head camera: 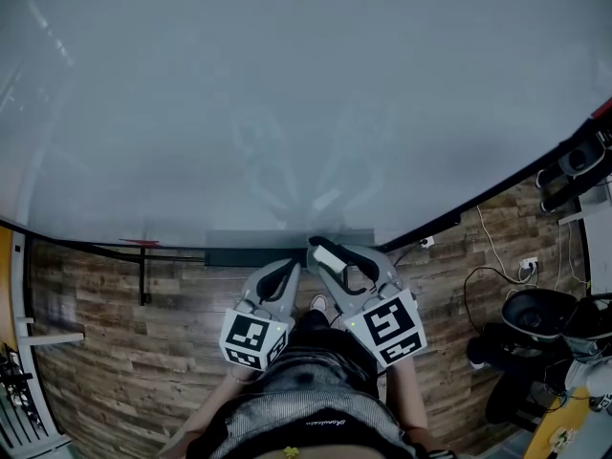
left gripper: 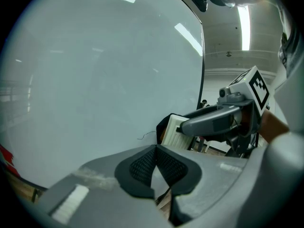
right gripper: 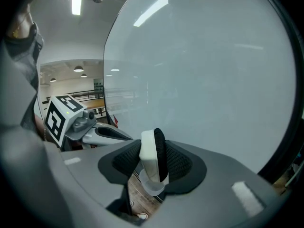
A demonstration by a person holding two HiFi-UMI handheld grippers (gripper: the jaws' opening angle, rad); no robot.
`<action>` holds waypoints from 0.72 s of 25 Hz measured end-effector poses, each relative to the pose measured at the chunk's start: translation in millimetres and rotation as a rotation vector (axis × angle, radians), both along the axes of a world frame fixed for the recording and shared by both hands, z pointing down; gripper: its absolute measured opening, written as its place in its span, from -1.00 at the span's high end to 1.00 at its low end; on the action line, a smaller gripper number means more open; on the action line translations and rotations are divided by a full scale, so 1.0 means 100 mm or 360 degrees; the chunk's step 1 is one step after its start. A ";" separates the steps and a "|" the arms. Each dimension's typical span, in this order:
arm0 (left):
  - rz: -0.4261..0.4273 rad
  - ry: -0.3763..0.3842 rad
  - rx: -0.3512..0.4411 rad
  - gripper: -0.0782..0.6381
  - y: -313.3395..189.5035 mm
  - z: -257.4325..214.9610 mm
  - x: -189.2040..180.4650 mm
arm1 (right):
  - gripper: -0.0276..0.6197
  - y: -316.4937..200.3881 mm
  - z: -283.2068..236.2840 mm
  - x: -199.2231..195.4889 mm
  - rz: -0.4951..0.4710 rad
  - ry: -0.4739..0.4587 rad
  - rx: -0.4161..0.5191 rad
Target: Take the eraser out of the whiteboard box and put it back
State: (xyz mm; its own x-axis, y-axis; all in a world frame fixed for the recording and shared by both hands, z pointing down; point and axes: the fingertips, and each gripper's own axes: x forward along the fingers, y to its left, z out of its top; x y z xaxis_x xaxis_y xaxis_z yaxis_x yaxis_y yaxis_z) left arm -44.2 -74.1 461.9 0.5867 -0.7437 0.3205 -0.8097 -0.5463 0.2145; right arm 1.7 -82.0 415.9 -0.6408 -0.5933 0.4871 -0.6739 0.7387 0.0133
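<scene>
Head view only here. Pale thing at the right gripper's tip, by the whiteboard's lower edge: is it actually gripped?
Observer: Yes. The right gripper view shows the right gripper shut on the eraser, with one of the fingers pressed against each face.
Operator: Which way is it turned?
Observer: It stands on edge, with the white back against one finger and the black felt against the other.
Operator: Left gripper holding anything?
Observer: No. In its own view the left gripper is shut, tips together with nothing between them.
</scene>
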 end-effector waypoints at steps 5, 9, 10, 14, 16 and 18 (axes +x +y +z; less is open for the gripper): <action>-0.0007 -0.0011 0.0010 0.78 -0.01 0.06 0.00 | 0.42 -0.02 0.16 0.02 -0.0001 0.0007 -0.0034; -0.0014 -0.0005 0.0012 0.78 -0.01 0.06 -0.01 | 0.42 -0.02 0.28 0.02 -0.0002 0.0029 -0.0074; -0.0013 -0.0007 0.0008 0.78 0.00 0.06 -0.02 | 0.42 -0.03 0.31 0.02 -0.0001 0.0033 -0.0085; -0.0014 -0.0012 -0.0013 0.78 0.01 0.08 -0.02 | 0.42 -0.04 0.45 0.02 0.0003 0.0042 -0.0131; -0.0016 -0.0012 -0.0020 0.78 0.02 0.08 -0.03 | 0.42 -0.04 0.52 0.02 0.0007 0.0046 -0.0144; -0.0024 -0.0012 -0.0012 0.78 0.02 0.08 -0.05 | 0.42 -0.03 0.57 0.01 0.0006 0.0050 -0.0145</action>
